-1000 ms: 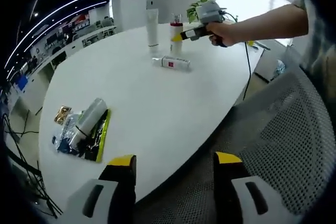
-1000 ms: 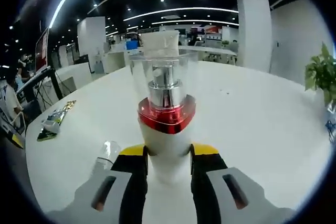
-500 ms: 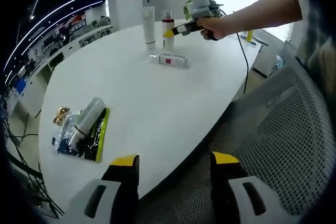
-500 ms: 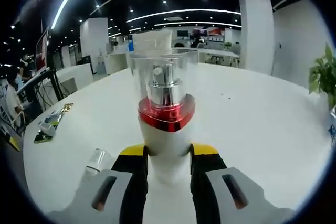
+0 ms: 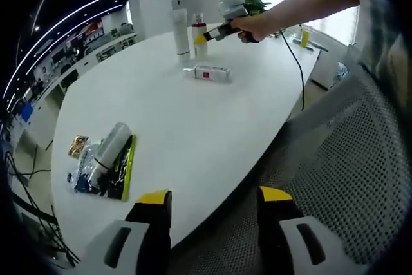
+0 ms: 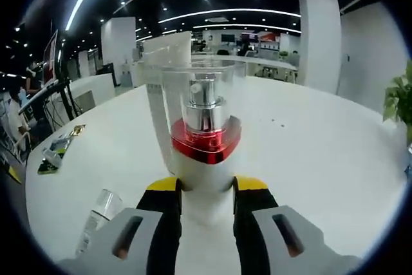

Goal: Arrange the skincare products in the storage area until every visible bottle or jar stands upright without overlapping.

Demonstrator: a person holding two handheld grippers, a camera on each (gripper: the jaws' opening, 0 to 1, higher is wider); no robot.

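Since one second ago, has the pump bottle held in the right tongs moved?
Yes. The pump bottle has moved closer to the standing white tube; the lying bottle now sits farther from it.

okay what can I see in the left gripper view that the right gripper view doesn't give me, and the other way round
Left gripper view alone: the mesh chair, the open left gripper hanging idle over the table edge, and the person's hand holding the right gripper.

Right gripper view alone: the right gripper shut on the pump bottle, close up, showing its red collar and clear cap.

Both: the white table, the upright white tube, the bottle lying flat, the packet pile.
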